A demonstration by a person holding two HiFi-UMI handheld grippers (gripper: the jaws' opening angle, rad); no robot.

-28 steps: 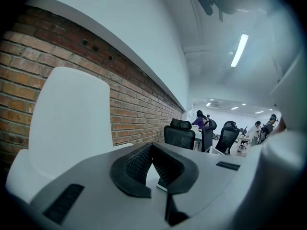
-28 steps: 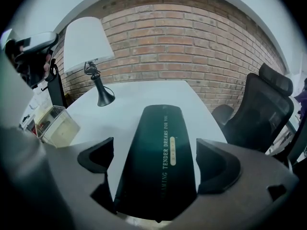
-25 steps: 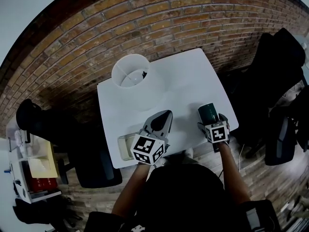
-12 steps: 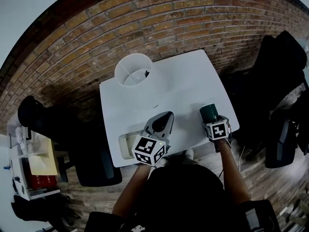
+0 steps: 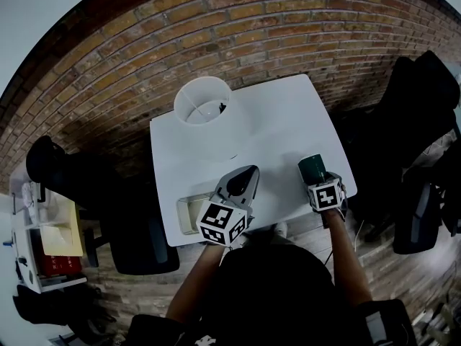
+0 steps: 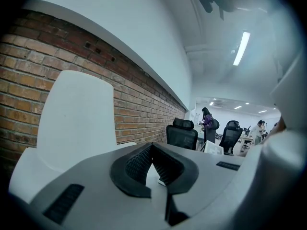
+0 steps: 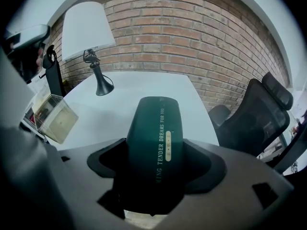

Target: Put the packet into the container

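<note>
Dark green packet (image 7: pixel 152 138), between the jaws of the right tool (image 7: pixel 156 164), which have just been closing on it. One line of pale capitals runs lengthwise along its upper face, away from the tool. It reads "…ING TENDER DREAMS FOR YOU", with the first word cut off at the tool's body.

Small pale label (image 7: pixel 168 137) beside that line: marks too small to read.

Marker cube (image 5: pixel 220 223) on the left tool (image 5: pixel 247 173) and marker cube (image 5: pixel 325 195) on the right tool: black-and-white square code patterns.
</note>
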